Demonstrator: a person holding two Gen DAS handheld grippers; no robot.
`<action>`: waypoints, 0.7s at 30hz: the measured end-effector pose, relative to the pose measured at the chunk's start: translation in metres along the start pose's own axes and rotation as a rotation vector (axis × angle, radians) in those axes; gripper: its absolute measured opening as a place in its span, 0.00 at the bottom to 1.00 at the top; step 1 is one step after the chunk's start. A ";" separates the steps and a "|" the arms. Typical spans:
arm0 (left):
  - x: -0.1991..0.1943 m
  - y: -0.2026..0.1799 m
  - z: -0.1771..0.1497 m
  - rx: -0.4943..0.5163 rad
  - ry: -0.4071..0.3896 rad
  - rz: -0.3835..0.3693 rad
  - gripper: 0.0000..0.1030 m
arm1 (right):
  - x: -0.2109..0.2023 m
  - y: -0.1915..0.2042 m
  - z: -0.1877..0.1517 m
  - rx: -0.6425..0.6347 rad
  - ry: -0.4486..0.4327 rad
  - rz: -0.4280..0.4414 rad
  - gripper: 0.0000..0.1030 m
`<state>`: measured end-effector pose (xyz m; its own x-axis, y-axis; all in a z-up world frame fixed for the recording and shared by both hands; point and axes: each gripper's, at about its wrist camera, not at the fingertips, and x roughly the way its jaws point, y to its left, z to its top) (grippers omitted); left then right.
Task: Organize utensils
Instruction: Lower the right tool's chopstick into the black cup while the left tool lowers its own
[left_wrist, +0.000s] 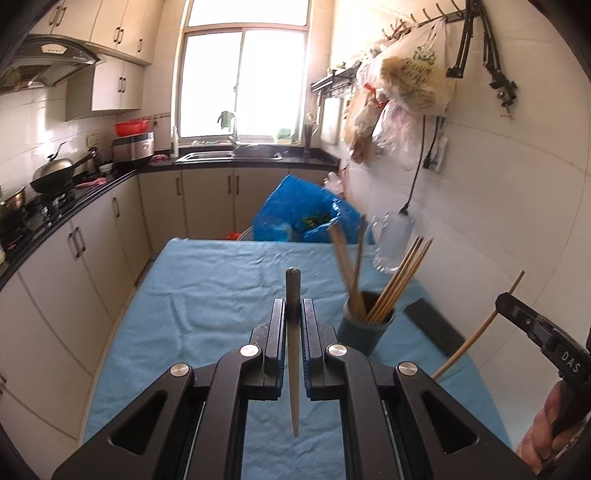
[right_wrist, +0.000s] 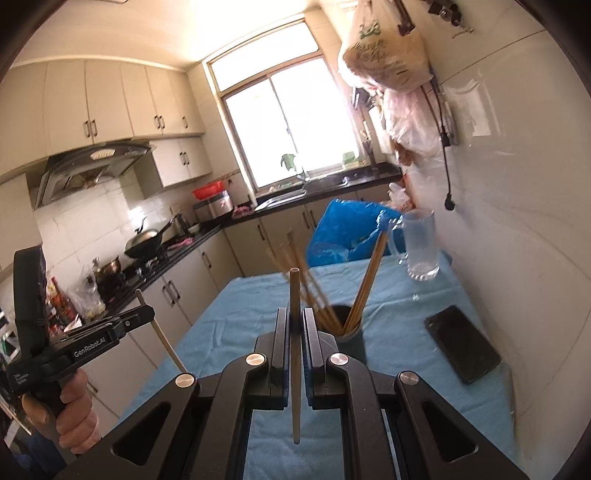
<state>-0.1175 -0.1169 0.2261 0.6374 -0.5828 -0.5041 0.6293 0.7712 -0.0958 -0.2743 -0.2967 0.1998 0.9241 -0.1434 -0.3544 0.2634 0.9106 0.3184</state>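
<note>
My left gripper (left_wrist: 294, 308) is shut on a single wooden chopstick (left_wrist: 293, 354), which stands upright between the jaws above the blue cloth. My right gripper (right_wrist: 294, 317) is shut on another chopstick (right_wrist: 295, 354), also upright. A dark round holder (left_wrist: 365, 328) with several chopsticks leaning out of it stands on the cloth, just right of the left gripper. In the right wrist view the holder (right_wrist: 349, 338) sits just beyond the right gripper's fingers. Each gripper shows in the other's view: the right gripper (left_wrist: 499, 300) at the right edge, the left gripper (right_wrist: 149, 314) at the left, held by a hand.
A blue cloth (left_wrist: 207, 288) covers the table. A black phone (right_wrist: 461, 345) lies on it near the wall, with a clear glass mug (right_wrist: 419, 243) farther back. A blue plastic bag (left_wrist: 299, 210) sits past the table's far end. Kitchen counters run along the left.
</note>
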 end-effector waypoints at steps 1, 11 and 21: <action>0.001 -0.004 0.007 0.002 -0.007 -0.010 0.07 | -0.001 -0.004 0.008 0.010 -0.013 -0.003 0.07; 0.019 -0.043 0.084 -0.017 -0.112 -0.077 0.07 | 0.013 -0.022 0.072 0.044 -0.125 -0.095 0.07; 0.093 -0.062 0.091 -0.052 -0.050 -0.108 0.07 | 0.078 -0.035 0.088 0.026 -0.099 -0.146 0.07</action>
<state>-0.0568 -0.2419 0.2637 0.5890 -0.6745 -0.4451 0.6728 0.7144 -0.1924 -0.1870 -0.3735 0.2382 0.8978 -0.3124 -0.3106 0.4031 0.8669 0.2932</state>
